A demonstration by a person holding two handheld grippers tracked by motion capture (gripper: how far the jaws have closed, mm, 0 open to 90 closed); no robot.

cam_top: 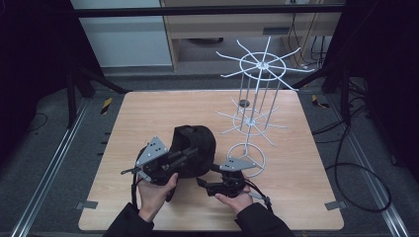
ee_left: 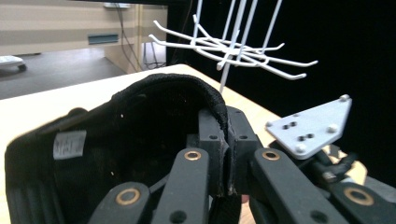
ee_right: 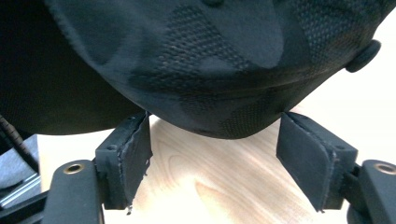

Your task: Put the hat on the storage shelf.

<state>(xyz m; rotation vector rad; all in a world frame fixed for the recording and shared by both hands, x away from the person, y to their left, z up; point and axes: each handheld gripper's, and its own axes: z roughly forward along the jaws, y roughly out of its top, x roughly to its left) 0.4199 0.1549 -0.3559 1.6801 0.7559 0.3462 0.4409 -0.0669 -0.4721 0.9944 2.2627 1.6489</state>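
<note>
A black cap [cam_top: 193, 148] sits at the lower middle of the high view, on the wooden counter [cam_top: 148, 113], crown up and between the two hands. No container stands on the counter. A white wire rack [cam_top: 254, 89] rises at the upper right of that view, its round base just right of the cap.

The left tool [cam_top: 185, 154] comes in from the lower left and lies against the cap's left side. In the left gripper view its two pads are pressed together on the cap's [ee_left: 140, 140] stitched edge, at the lower middle of the frame, with the hollow inside of the cap and a small grey label [ee_left: 69, 143] to the left. The rack's [ee_left: 233, 46] arms spread across the top of that view.

The right tool [cam_top: 207, 183] lies at the cap's lower right. In the right gripper view its pads [ee_right: 133, 154] stand wide apart, one at the lower left and one at the lower right, and the cap's [ee_right: 210, 60] patterned cloth hangs across the top of the frame, just above them. Bare wood shows between the pads.
</note>
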